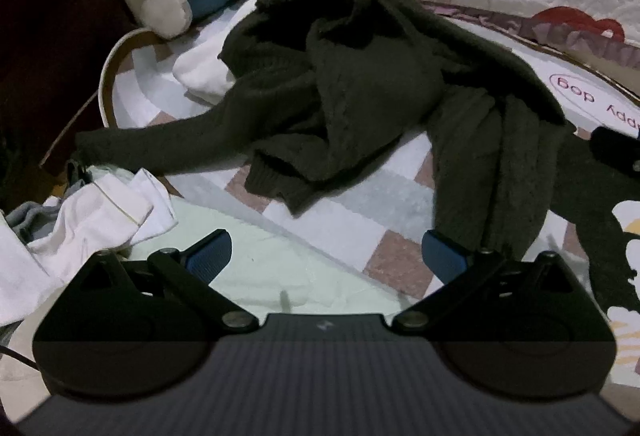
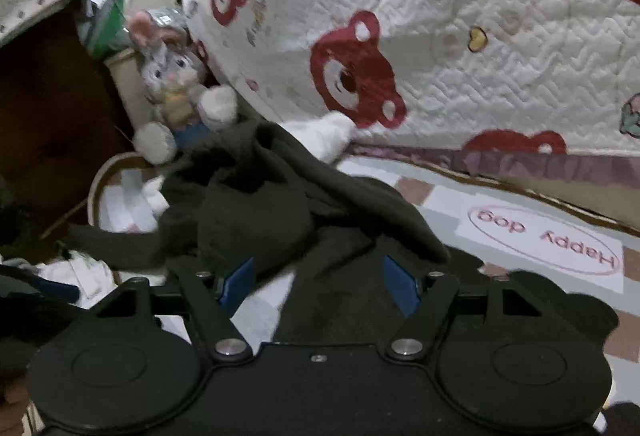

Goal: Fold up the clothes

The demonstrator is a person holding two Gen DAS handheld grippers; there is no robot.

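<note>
Checkered play mat (image 1: pixel 392 264), crumpled dark sweater (image 1: pixel 360 83) on it (sleeve outstretched), white clothes (image 1: pixel 100 220) beside

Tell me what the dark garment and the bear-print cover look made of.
Dark sweater: seemingly a thick matte knit, perhaps wool or acrylic, with ribbed hem and cable texture. Bear-print cover: probably quilted cotton, given its stitched, puffy wavy lines.

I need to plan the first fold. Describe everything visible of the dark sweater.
The dark sweater is a blackish-green, thick knit with ribbed hems, crumpled in a heap and not yet folded. It lies on a checked mat. One sleeve stretches left toward white clothes; another part trails toward the open left gripper. It covers part of a white garment behind it. In the right wrist view its near edge lies between the open right gripper's fingers.
</note>
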